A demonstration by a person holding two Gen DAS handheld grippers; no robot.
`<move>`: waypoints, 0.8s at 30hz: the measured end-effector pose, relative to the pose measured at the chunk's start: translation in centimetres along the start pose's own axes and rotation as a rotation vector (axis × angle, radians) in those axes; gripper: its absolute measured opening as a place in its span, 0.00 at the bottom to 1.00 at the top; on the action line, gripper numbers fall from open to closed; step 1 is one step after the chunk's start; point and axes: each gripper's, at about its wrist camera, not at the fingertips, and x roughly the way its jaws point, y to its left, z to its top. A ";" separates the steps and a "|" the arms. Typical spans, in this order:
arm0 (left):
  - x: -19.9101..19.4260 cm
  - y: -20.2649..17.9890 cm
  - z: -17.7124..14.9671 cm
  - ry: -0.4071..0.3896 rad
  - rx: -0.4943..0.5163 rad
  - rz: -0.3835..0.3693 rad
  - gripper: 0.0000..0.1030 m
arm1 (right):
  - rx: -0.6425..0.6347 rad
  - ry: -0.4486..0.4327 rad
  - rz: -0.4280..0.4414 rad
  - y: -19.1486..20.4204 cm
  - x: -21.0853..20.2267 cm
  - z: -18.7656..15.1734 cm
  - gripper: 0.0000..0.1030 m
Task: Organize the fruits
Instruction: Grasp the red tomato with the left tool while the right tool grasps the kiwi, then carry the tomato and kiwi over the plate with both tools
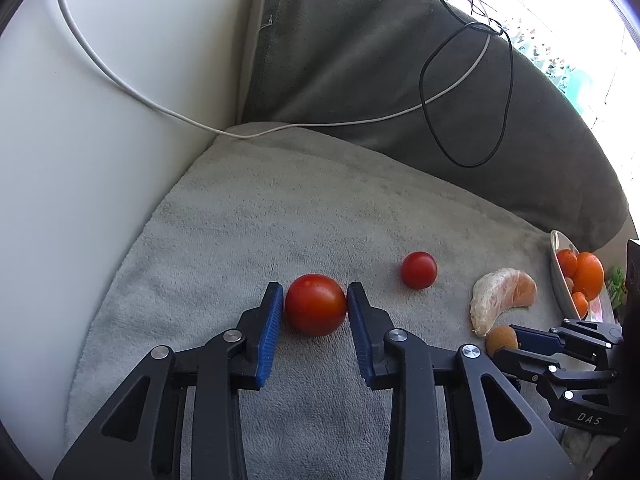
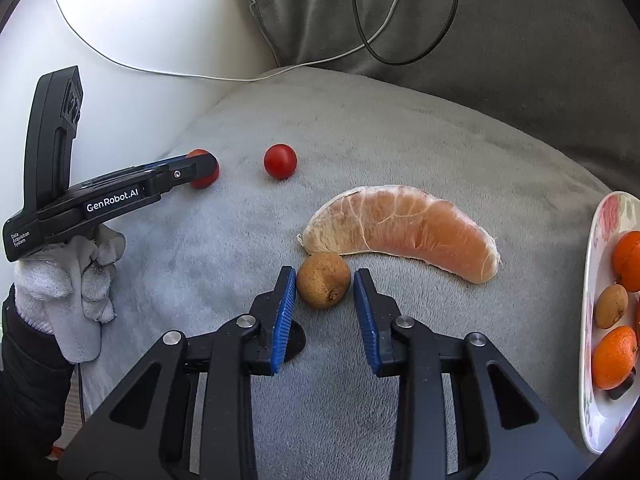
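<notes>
Beside the peeled pomelo segment (image 2: 404, 230), your right gripper (image 2: 325, 285) brackets the small brown fruit (image 2: 323, 279), pads apart and not yet pressing. Well left of that segment, your left gripper (image 1: 316, 305) flanks the larger tomato (image 1: 315, 305), pads at its skin, grip unconfirmed. Close gently and evenly on both, then lift straight toward the plate (image 2: 592, 320) on the segment's right.

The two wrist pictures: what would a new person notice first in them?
First, the big red tomato on the grey blanket, between the blue pads of the left gripper. Next, the pale orange citrus slice in the middle, with the small brown fruit just below it between the right gripper pads. A plate of oranges sits at the right edge.
</notes>
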 end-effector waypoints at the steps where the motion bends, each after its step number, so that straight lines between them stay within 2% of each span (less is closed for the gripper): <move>1: 0.0 0.0 0.0 0.000 0.001 0.000 0.29 | 0.001 -0.001 0.003 0.0 0.0 0.0 0.29; 15: -1.7 -0.4 0.3 -0.033 0.001 -0.013 0.29 | 0.016 -0.064 0.001 -0.3 -2.1 -0.5 0.28; 24: -3.0 -2.7 0.8 -0.055 0.038 -0.053 0.29 | 0.030 -0.119 -0.019 -1.0 -4.6 -1.6 0.28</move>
